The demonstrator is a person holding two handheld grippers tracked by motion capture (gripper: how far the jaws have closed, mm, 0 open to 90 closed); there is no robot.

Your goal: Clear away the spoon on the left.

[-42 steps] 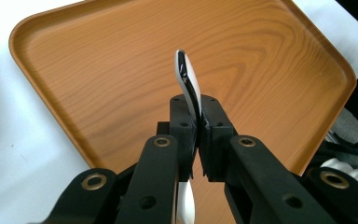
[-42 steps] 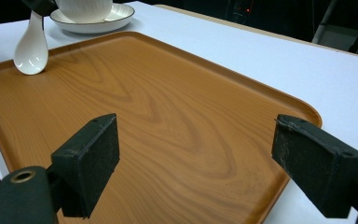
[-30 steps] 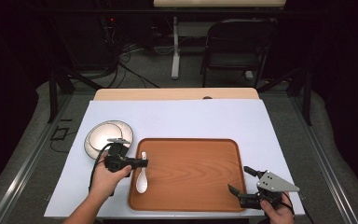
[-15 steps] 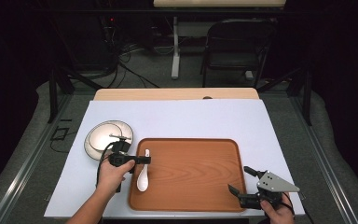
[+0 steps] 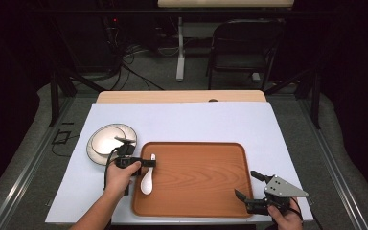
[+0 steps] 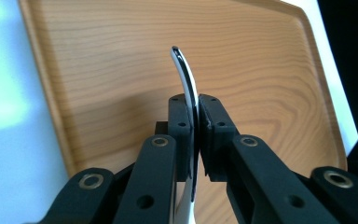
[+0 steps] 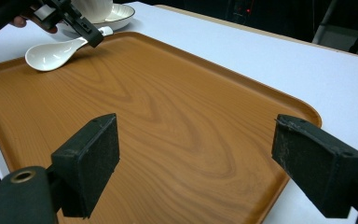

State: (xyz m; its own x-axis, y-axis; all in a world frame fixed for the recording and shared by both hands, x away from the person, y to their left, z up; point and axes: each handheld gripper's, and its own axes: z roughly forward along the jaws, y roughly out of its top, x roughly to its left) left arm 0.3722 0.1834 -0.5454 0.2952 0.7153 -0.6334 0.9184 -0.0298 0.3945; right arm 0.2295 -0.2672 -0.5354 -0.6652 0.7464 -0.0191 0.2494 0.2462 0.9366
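Lowered since the earlier frame: left gripper (image 5: 146, 163), jaws easing slightly yet clamped on the white spoon (image 5: 147, 179) handle; bowl end rests on the tray (image 5: 201, 182), long axis toward the person. Right gripper (image 5: 244, 186) open, well apart.

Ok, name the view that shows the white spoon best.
The right gripper view: the white spoon lies whole, bowl up, on the tray. The high view shows it small; the left gripper view shows its handle edge-on between the pads.
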